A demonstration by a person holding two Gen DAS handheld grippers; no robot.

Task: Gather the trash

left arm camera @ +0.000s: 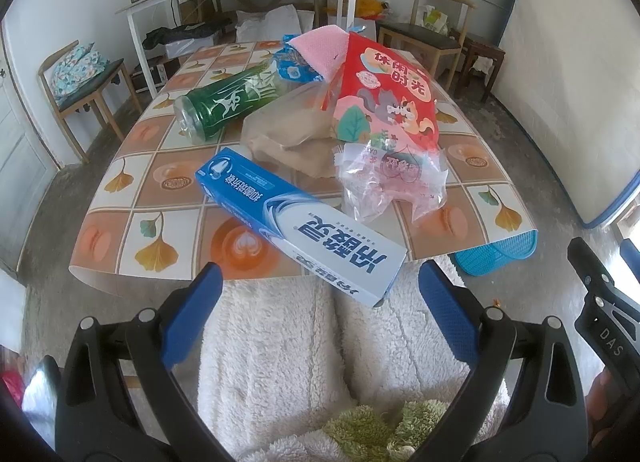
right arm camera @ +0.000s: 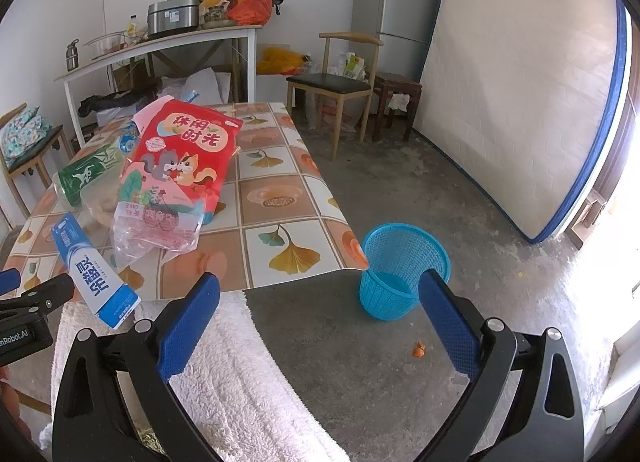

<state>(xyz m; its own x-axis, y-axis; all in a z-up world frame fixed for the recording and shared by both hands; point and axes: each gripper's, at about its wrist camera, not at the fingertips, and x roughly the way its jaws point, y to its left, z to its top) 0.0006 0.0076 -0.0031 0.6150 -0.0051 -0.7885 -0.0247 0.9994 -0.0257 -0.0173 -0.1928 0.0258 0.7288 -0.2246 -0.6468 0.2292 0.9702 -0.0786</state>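
My left gripper (left arm camera: 316, 294), jaws wide and empty, sits nearest the toothpaste box (left arm camera: 300, 222), whose long axis seemingly overhangs the table edge toward it; my right gripper (right arm camera: 320, 306) is empty too.

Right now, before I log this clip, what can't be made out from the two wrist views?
- Blue basket: in the left wrist view the table edge hides all but its rim.
- Brown bag: contents unreadable in both views; the red snack bag overlaps it.
- Green bottle: its far end is hidden behind the blue wrapper.
- Pink item: the red bag covers its lower part.
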